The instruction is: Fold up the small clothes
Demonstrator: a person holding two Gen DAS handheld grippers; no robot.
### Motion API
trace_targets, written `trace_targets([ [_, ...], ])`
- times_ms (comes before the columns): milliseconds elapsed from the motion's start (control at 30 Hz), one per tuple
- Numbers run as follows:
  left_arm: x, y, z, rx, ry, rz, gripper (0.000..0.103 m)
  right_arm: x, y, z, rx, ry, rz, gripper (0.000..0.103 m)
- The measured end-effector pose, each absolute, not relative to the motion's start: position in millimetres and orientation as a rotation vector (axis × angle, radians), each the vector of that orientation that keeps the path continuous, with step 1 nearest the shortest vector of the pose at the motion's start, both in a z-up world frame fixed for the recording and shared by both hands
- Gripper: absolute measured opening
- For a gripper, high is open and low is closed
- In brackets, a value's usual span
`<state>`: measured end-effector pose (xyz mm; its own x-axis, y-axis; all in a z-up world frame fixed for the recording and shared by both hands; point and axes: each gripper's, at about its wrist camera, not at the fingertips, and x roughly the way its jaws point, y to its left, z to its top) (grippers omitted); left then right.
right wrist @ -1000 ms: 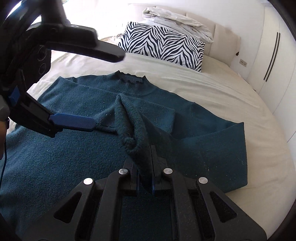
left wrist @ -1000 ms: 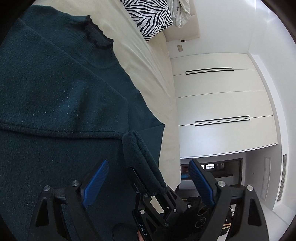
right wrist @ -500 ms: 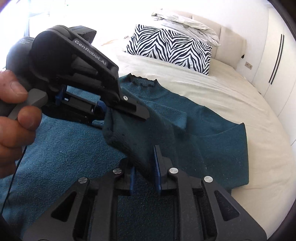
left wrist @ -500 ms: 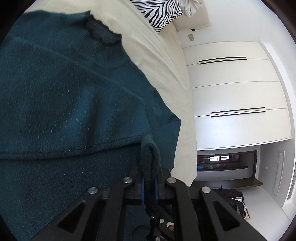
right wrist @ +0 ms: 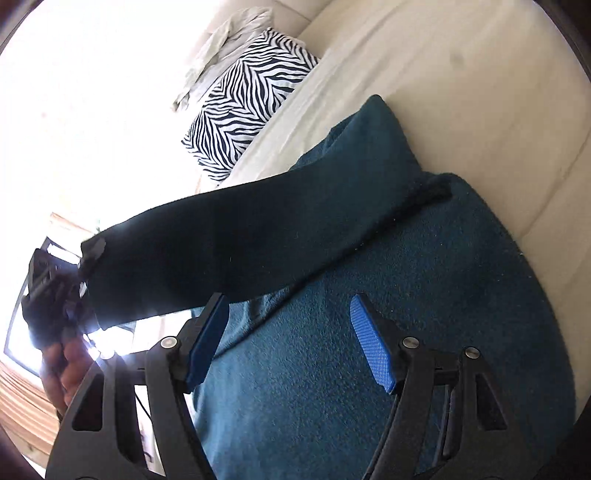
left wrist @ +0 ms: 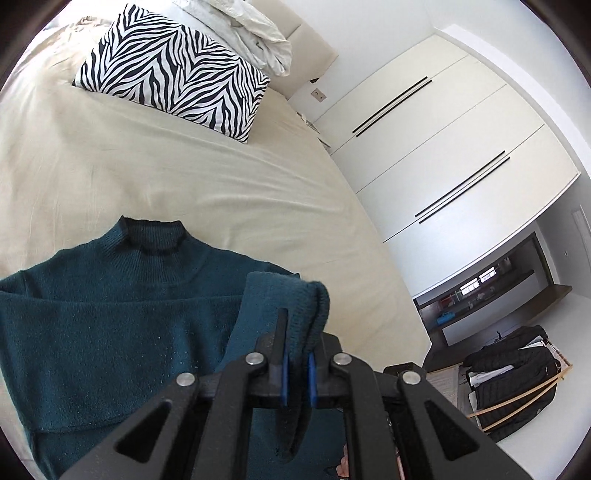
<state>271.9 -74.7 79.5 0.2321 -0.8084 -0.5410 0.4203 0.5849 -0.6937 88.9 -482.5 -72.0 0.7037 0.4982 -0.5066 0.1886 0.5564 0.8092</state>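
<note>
A dark teal knit sweater point(left wrist: 110, 325) lies flat on the cream bed, collar toward the pillow. My left gripper point(left wrist: 295, 373) is shut on the sleeve cuff point(left wrist: 295, 299) and holds it lifted above the body. In the right wrist view the sleeve point(right wrist: 240, 240) stretches taut from the shoulder to the left gripper point(right wrist: 79, 288) at the left edge. My right gripper point(right wrist: 291, 343) is open and empty, its blue pads point(right wrist: 369, 347) just above the sweater body point(right wrist: 369, 369).
A zebra-print pillow point(left wrist: 177, 66) and a crumpled white cloth point(left wrist: 258, 33) lie at the head of the bed point(left wrist: 184, 166). White wardrobe doors point(left wrist: 443, 155) stand to the right. A basket of dark clothes point(left wrist: 513, 373) sits on the floor past the bed's edge.
My right gripper has opened and let go of the sleeve, then swung to the sweater's side. My left gripper, shut on the cuff, has lifted it and pulled the sleeve out straight.
</note>
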Motion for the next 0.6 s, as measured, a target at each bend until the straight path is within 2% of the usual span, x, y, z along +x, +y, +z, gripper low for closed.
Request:
trace_targets([
  [167, 279, -61, 59, -0.504, 1.065, -0.848, 0.008, 102, -500, -105, 1.233, 0.744, 0.201, 0.068],
  [367, 289, -26, 17, -0.605, 1.126, -0.770, 0.008, 143, -522, -118, 1.309, 0.702, 0.143, 0.068],
  [600, 296, 8, -39, -0.695, 1.203, -0.689, 0.008, 147, -563, -116, 1.371, 0.617, 0.080, 0.065],
])
